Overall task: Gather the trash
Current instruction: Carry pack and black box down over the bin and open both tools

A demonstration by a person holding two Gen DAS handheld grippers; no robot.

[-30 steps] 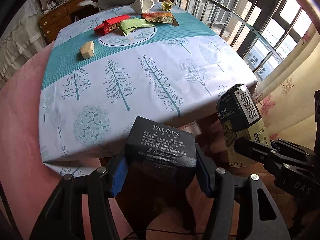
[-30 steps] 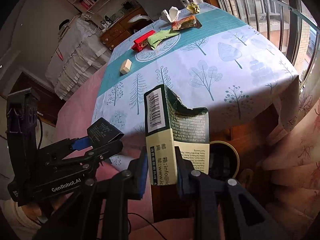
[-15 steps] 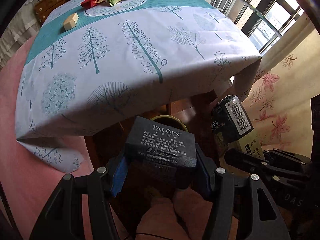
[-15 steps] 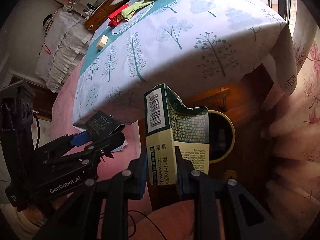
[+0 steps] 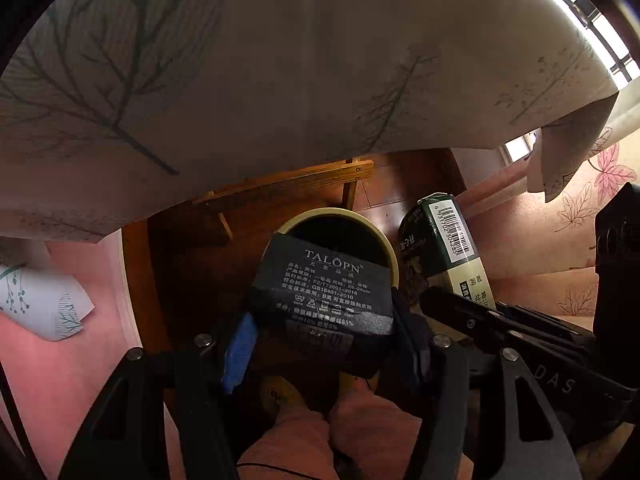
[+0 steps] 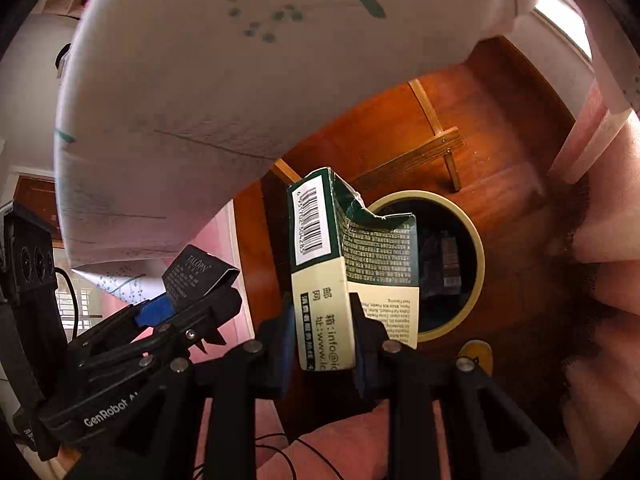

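Both tools have dropped from above the table to below its edge, so the tree-print tablecloth (image 5: pixel 280 80) that lay beneath them a second ago now hangs overhead. Left tool (image 5: pixel 320 344) grips a black TALOPN card sleeve (image 5: pixel 324 288) between its blue pads, right over the near rim of the round trash bin (image 5: pixel 390 248), which stands on the wooden floor (image 6: pixel 520 160) under the table. Right tool (image 6: pixel 322 340) is clamped on a torn green-and-cream carton (image 6: pixel 320 280) with a barcode, held upright just beside the bin's rim, on its near-left side in the right wrist view. Dark packaging already lies inside the bin. Pink cloth (image 5: pixel 80 360) lies left of the bin.
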